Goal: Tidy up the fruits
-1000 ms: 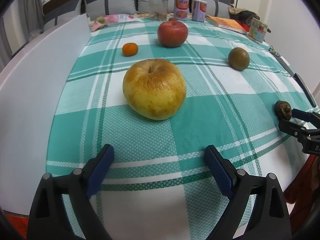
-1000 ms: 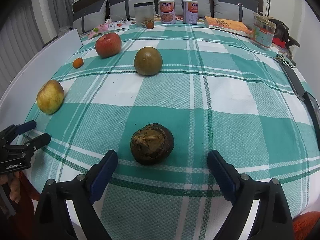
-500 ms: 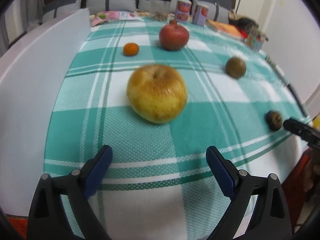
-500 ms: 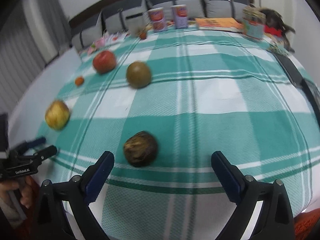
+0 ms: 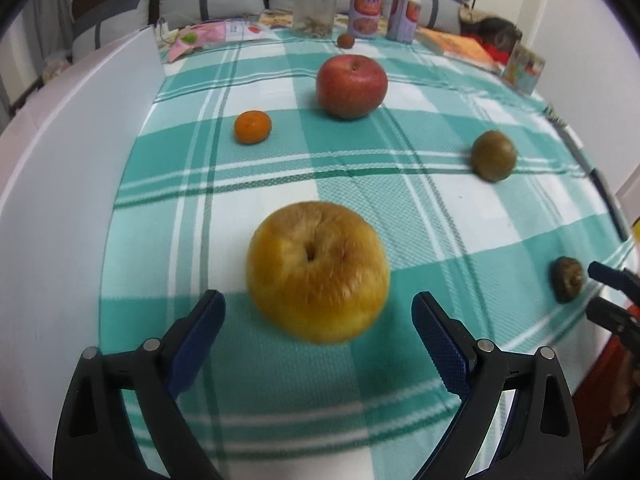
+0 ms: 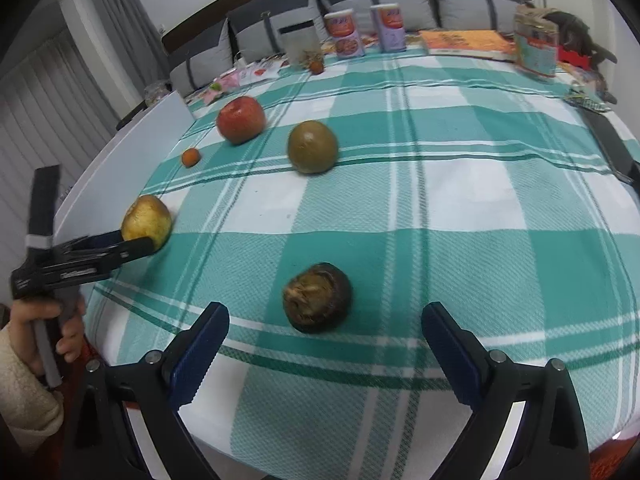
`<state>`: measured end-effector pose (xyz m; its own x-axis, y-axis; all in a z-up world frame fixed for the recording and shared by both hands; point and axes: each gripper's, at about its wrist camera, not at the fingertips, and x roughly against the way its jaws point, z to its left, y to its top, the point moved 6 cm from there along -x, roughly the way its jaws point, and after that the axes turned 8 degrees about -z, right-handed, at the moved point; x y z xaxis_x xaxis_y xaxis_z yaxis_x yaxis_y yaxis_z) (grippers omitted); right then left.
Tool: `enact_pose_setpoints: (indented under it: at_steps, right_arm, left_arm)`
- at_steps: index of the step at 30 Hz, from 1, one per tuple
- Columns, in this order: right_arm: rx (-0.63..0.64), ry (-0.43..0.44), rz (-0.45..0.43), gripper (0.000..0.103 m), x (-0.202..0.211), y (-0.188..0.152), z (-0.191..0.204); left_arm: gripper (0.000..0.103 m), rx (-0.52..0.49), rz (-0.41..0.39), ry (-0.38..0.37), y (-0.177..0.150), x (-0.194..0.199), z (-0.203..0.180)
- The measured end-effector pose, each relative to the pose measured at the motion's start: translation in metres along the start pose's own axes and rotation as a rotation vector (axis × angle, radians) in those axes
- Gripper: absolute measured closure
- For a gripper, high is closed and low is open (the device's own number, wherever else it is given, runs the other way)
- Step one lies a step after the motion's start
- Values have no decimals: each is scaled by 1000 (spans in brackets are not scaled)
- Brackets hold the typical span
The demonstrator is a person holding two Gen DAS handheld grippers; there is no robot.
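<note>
both tongs open: left tongs near yellow apple, heavy, smooth, bruisable; grip its widest middle.

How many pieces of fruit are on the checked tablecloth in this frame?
6: yellow apple nearest the left tongs, dark wrinkled fruit by the right tongs, green-brown fruit mid-table, red apple, small orange, tiny reddish fruit by the jars. None seems hidden.
</note>
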<state>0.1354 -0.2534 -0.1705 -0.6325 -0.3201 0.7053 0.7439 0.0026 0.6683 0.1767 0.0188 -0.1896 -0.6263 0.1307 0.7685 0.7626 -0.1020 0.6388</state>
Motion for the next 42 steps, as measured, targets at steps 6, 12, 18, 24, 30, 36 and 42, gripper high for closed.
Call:
enact_pose_setpoints:
  at_steps: [6, 12, 18, 24, 30, 36, 42]
  right_arm:
    - [129, -13, 92, 34, -22, 2, 22]
    - [208, -73, 142, 62, -30, 4, 23]
    - [98, 2, 109, 62, -11, 29, 25]
    - [145, 139, 43, 62, 8, 87, 92]
    - [236, 307, 34, 62, -2, 131, 199]
    - [393, 481, 108, 62, -36, 130, 337]
    - [550, 477, 236, 62, -107, 96, 427]
  left_arm:
    - [33, -13, -8, 7, 6, 0, 0]
    - [34, -21, 1, -3, 7, 4, -2]
    - [34, 90, -54, -111, 24, 53, 0]
    - [34, 188, -145, -204, 60, 131, 31]
    - [34, 269, -197, -30, 83, 172, 145]
    - [34, 379, -68, 170, 58, 121, 261]
    - [34, 507, 97, 208, 21, 66, 308]
